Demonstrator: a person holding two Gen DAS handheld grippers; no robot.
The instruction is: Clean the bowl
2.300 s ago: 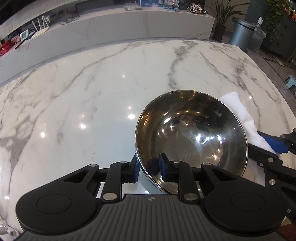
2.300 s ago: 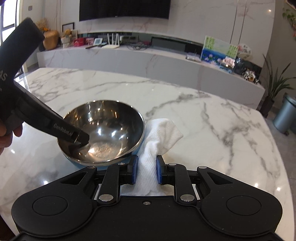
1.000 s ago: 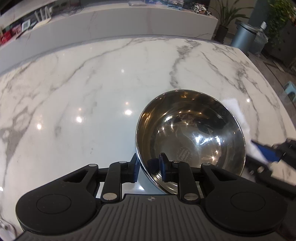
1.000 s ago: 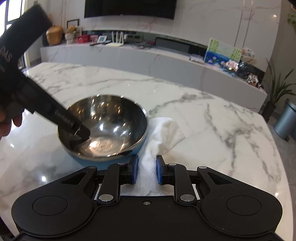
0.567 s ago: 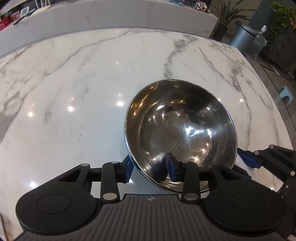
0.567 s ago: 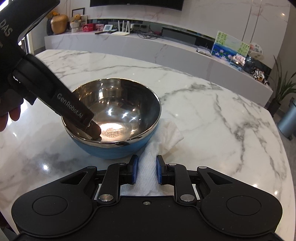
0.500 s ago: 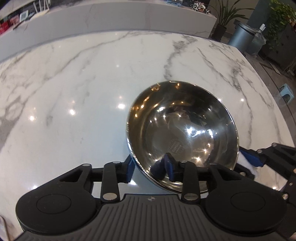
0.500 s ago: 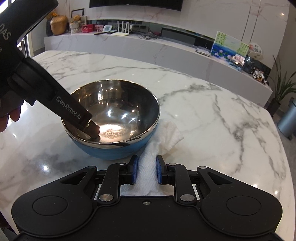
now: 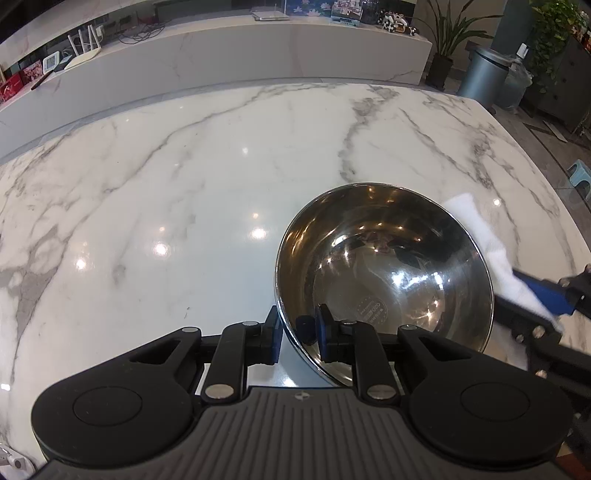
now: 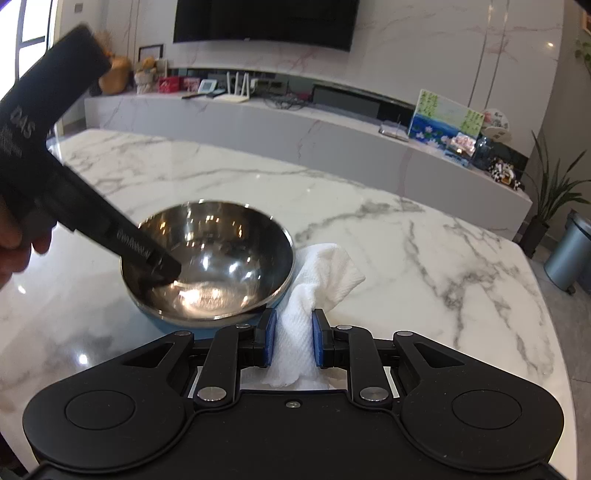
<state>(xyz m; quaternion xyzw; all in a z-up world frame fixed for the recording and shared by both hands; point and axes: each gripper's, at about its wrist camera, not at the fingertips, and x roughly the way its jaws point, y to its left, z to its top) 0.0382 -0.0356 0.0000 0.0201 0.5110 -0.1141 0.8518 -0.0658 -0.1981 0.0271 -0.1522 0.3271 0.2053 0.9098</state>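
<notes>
Lowered back toward the marble table (image 9: 184, 192) after riding higher a moment earlier, the steel bowl (image 9: 384, 273) is tilting, its near rim caught between the closing jaws of the left gripper (image 9: 297, 332). Just beside it, the right gripper (image 10: 291, 341) is staying clamped on a crumpled white cloth (image 10: 317, 280) touching the bowl's side.

home living room: big marble table (image 10: 424, 258), wall tv (image 10: 266, 18) over a long marble console (image 10: 295, 133) with router (image 10: 236, 88), framed picture (image 10: 443, 122), soft toys (image 10: 147, 74); potted plants (image 9: 450, 33), bin (image 9: 484, 74) on the floor.
</notes>
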